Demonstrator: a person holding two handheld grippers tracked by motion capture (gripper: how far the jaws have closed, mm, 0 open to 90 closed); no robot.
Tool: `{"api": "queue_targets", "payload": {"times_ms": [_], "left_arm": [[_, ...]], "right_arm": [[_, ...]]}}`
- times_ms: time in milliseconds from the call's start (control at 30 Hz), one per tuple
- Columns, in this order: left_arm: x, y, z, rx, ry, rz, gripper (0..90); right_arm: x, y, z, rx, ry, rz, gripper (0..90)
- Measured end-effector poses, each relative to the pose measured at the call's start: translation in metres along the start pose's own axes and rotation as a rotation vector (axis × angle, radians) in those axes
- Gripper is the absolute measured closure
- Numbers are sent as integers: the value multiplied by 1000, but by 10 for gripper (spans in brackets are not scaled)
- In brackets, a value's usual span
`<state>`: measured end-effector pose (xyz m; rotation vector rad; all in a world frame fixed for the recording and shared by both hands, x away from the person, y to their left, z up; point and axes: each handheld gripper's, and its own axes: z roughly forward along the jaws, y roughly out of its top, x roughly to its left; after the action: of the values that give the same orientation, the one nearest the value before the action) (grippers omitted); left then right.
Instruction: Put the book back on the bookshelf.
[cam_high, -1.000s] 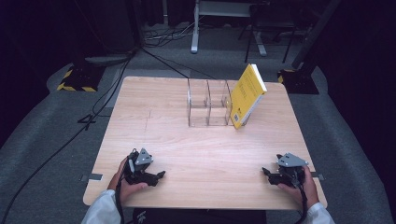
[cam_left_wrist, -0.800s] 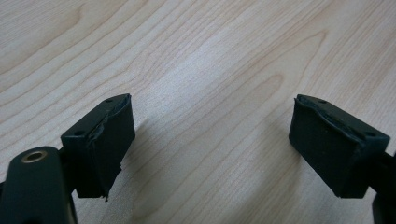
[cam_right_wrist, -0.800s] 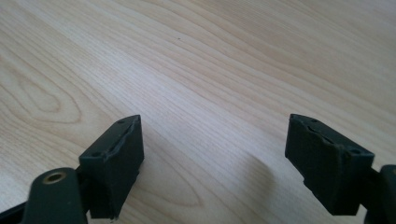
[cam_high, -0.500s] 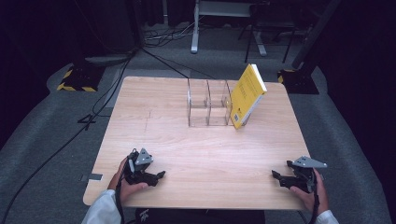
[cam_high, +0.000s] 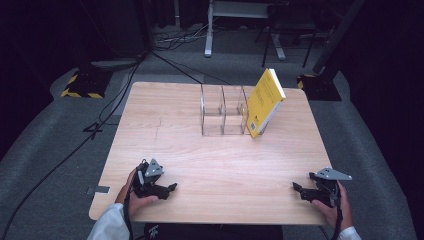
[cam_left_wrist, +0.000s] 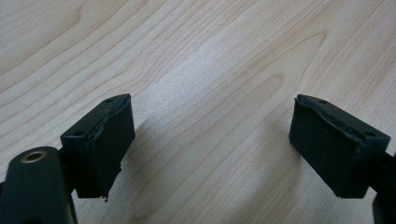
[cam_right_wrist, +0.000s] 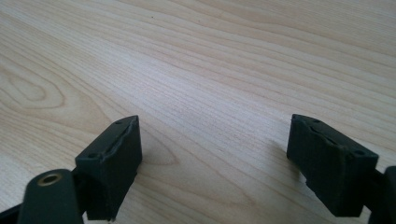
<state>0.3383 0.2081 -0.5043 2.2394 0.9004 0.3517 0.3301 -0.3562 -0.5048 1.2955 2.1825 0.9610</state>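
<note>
A yellow book leans tilted against the clear divided organizer at the upper centre of the table. Its cover print is too small to read. Left gripper and right gripper, at the lower corners, both stand spread and empty.

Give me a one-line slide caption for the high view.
Two hand-held tongs, left and right, open at the wooden table's near edge; yellow book leans against clear organizer.
</note>
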Motion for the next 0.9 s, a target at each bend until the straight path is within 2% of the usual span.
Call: {"api": "queue_targets", "payload": {"times_ms": [900], "left_arm": [[0, 1, 1, -1, -7, -2, 147]], "right_arm": [[0, 0, 0, 0, -1, 2, 183]]}}
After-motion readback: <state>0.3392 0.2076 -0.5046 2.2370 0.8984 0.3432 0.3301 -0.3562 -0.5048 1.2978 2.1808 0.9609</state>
